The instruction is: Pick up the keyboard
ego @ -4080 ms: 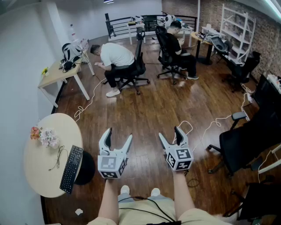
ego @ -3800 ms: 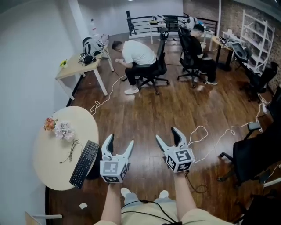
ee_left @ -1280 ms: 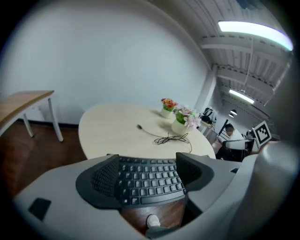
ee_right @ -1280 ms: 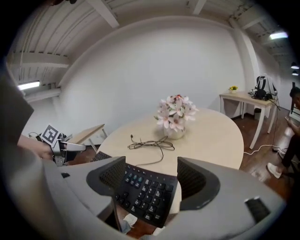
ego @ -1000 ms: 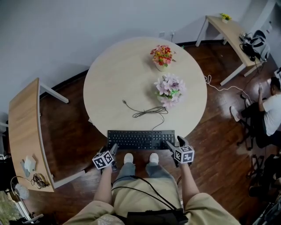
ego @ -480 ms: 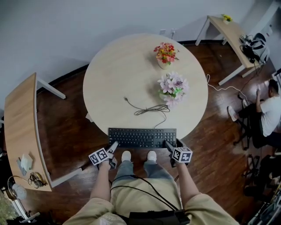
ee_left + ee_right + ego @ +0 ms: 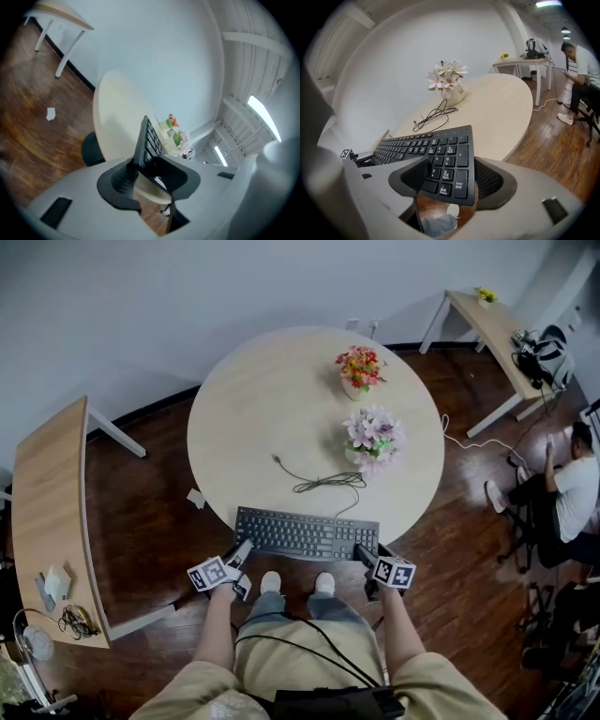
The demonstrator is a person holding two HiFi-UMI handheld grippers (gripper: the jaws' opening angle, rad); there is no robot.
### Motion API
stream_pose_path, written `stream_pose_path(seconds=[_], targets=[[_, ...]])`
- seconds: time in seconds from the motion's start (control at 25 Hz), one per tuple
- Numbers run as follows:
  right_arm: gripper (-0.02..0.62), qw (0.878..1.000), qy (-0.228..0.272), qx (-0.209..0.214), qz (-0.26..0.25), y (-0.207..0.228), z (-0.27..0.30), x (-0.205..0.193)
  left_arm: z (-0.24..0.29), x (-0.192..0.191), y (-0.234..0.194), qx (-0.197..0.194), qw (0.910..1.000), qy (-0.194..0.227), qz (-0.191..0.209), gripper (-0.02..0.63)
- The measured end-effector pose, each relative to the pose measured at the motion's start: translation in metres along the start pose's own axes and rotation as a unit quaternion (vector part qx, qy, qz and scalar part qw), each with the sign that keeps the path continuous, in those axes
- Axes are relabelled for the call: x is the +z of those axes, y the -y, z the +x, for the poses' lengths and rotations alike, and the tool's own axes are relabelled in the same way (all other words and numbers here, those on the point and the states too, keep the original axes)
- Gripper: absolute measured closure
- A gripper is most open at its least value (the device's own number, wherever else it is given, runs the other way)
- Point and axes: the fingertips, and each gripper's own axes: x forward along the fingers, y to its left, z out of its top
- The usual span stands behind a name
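Observation:
A black keyboard lies along the near edge of the round pale table, its coiled cable trailing toward the middle. My left gripper is at the keyboard's left end. In the left gripper view the keyboard stands edge-on between the jaws of that gripper, which are closing and touch it on both sides. My right gripper is at the right end. There the number-pad end of the keyboard sits between the jaws of the right gripper, one above the keys, one below.
Two flower pots stand on the table, pink blooms and red-orange ones. A curved wooden desk is at the left, a paper scrap on the floor. A seated person and another desk are at the right.
The left gripper's jaws have come together round the keyboard's left end. The keyboard now sits slightly askew, left end farther from me. The right gripper has barely moved.

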Motion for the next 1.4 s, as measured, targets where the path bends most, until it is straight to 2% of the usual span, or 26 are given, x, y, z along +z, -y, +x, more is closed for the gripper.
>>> stream_pose_path(seconds=[0.2, 0.36, 0.48, 0.56, 0.72, 0.8, 0.88, 1.0, 1.08, 1.12, 1.2, 1.24, 1.28, 1.32, 1.4], targets=[[0.268, 0.997, 0.023, 0.043, 0.066, -0.024, 0.000, 0.003, -0.009, 0.061, 0.076, -0.077, 0.9931, 0.086, 0.020, 0.528], [0.261, 0.987, 0.038, 0.095, 0.126, -0.058, 0.010, -0.002, -0.023, 0.111, 0.140, -0.131, 0.9807, 0.125, 0.074, 0.544], [0.259, 0.976, 0.059, 0.143, 0.154, -0.091, 0.019, 0.011, -0.039, 0.143, 0.189, -0.141, 0.9701, 0.151, 0.128, 0.551], [0.261, 0.966, 0.070, 0.177, 0.176, -0.112, 0.027, 0.022, -0.052, 0.160, 0.229, -0.142, 0.9596, 0.165, 0.178, 0.551], [0.265, 0.948, 0.091, 0.236, 0.191, -0.157, 0.034, 0.052, -0.073, 0.183, 0.315, -0.169, 0.9281, 0.198, 0.267, 0.555], [0.279, 0.949, 0.106, 0.252, 0.156, -0.181, 0.033, 0.068, -0.080, 0.191, 0.347, -0.166, 0.9130, 0.214, 0.305, 0.554], [0.279, 0.951, 0.131, 0.262, 0.095, -0.204, 0.025, 0.089, -0.084, 0.195, 0.369, -0.151, 0.8981, 0.225, 0.346, 0.555], [0.279, 0.949, 0.180, 0.259, -0.019, -0.235, -0.006, 0.136, -0.080, 0.195, 0.380, -0.114, 0.8784, 0.227, 0.405, 0.555], [0.279, 0.941, 0.215, 0.233, -0.120, -0.253, -0.030, 0.167, -0.073, 0.193, 0.372, -0.089, 0.8703, 0.220, 0.432, 0.555], [0.285, 0.931, 0.231, 0.206, -0.191, -0.263, -0.041, 0.180, -0.068, 0.193, 0.364, -0.076, 0.8677, 0.216, 0.441, 0.555], [0.285, 0.894, 0.264, 0.146, -0.331, -0.288, -0.063, 0.207, -0.060, 0.193, 0.350, -0.046, 0.8628, 0.211, 0.457, 0.555], [0.285, 0.877, 0.283, 0.129, -0.367, -0.300, -0.076, 0.221, -0.058, 0.193, 0.344, -0.030, 0.8583, 0.213, 0.466, 0.555], [0.285, 0.866, 0.305, 0.123, -0.377, -0.310, -0.088, 0.234, -0.057, 0.192, 0.340, -0.015, 0.8515, 0.219, 0.476, 0.555], [0.285, 0.860, 0.329, 0.122, -0.370, -0.316, -0.100, 0.247, -0.057, 0.191, 0.338, -0.002, 0.8429, 0.227, 0.488, 0.555], [0.285, 0.856, 0.363, 0.123, -0.348, -0.326, -0.121, 0.266, -0.059, 0.189, 0.342, 0.021, 0.8239, 0.240, 0.513, 0.555]])
